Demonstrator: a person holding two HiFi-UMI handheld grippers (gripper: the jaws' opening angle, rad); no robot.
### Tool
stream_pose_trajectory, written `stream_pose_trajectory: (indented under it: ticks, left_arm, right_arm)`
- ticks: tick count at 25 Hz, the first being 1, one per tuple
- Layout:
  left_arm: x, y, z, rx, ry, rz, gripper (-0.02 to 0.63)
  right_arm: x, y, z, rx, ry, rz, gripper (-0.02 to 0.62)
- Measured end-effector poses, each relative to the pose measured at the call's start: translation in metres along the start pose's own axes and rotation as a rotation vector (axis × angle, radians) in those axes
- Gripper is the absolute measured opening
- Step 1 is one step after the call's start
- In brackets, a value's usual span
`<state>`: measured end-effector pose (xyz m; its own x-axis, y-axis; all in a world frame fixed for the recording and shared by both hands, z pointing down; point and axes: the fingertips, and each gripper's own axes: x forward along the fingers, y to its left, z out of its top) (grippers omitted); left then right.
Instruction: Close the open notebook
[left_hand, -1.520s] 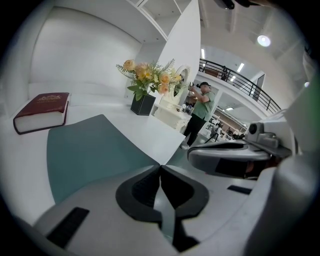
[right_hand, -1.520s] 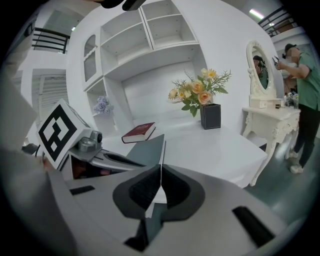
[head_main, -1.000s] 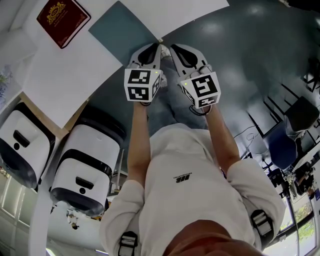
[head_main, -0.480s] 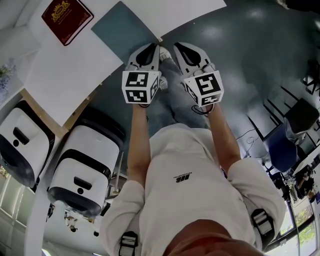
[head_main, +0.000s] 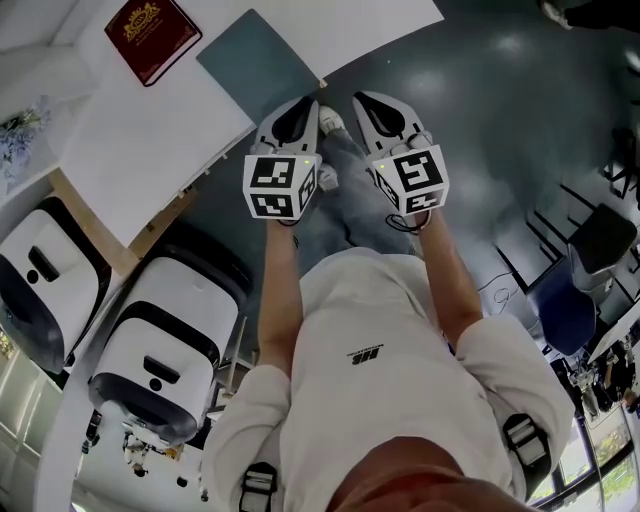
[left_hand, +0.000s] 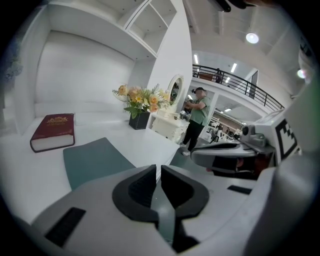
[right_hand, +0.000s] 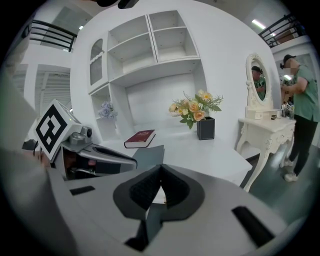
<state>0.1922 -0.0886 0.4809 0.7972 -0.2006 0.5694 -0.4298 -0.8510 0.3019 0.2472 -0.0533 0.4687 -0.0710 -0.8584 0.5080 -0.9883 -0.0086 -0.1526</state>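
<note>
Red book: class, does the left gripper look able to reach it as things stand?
Probably yes: nothing stands between the left gripper and the red book, just tabletop and teal mat.

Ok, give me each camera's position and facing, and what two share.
Head view: on the person's head, facing steeply down at shirt, forearms, left gripper, right gripper, desk corner.
Left gripper view: on the left gripper, facing along its shut jaws toward the red book; right gripper shows at right.
Right gripper view: on the right gripper, facing along its shut jaws toward the desk; left gripper shows at left.
Both gripper views share the red book and flowers.
</note>
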Motion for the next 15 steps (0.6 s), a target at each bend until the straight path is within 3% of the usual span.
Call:
stream_pose_trajectory:
  ticks: [15]
  left_arm:
    - [-0.031, -0.011, 0.005, 0.007, -0.037, 0.015, 0.000]
  right_arm:
    - [-0.023, 0.023, 0.012, -0.028, -0.003, 0.013, -0.003]
